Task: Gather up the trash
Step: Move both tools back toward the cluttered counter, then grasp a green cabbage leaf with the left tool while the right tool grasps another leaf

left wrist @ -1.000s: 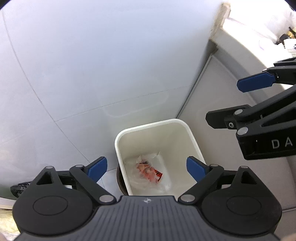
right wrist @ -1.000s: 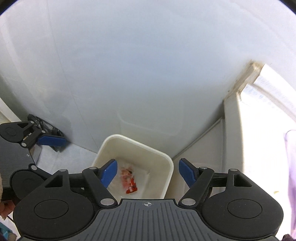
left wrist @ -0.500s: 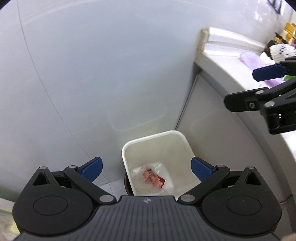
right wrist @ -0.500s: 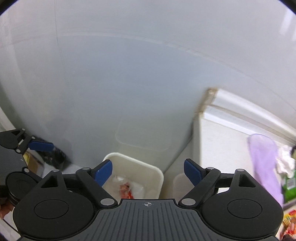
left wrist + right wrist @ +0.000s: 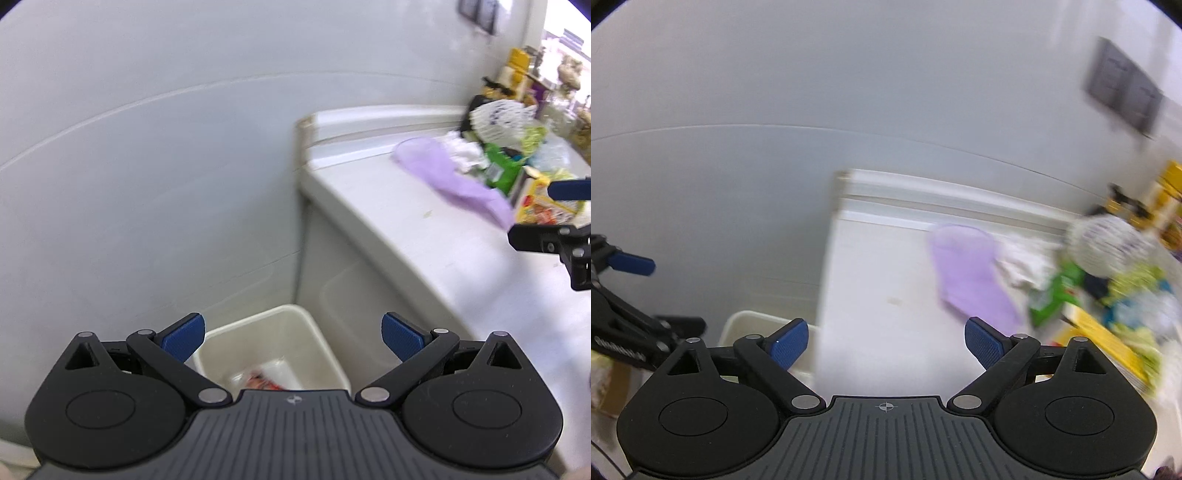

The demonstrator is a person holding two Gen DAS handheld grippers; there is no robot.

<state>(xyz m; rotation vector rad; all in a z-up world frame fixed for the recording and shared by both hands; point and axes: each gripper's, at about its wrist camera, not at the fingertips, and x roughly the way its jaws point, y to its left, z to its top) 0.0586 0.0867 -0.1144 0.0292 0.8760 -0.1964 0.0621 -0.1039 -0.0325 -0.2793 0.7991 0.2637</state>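
Observation:
A white bin [image 5: 280,332] stands on the floor in the corner beside the counter, with a red wrapper [image 5: 264,382] and clear plastic in it. My left gripper [image 5: 293,338] hangs above the bin, open and empty. My right gripper [image 5: 886,341] is over the white counter [image 5: 886,295], empty, its jaws still opening. The bin's rim [image 5: 746,321] shows at the lower left of the right wrist view. On the counter lie a purple cloth [image 5: 971,273], a green packet [image 5: 1052,295], a yellow box [image 5: 1104,343] and crumpled white paper [image 5: 1023,258].
A plain grey wall [image 5: 147,166] rises behind the bin and counter. The counter's front edge [image 5: 369,236] runs to the right. More clutter and a woven white object [image 5: 495,114] crowd the counter's far end. Dark frames [image 5: 1123,92] hang on the wall.
Both grippers rose away from the bin and swung right toward the counter. The bin shrank and slid low in both views; the counter's litter came into sight. Right jaws widened.

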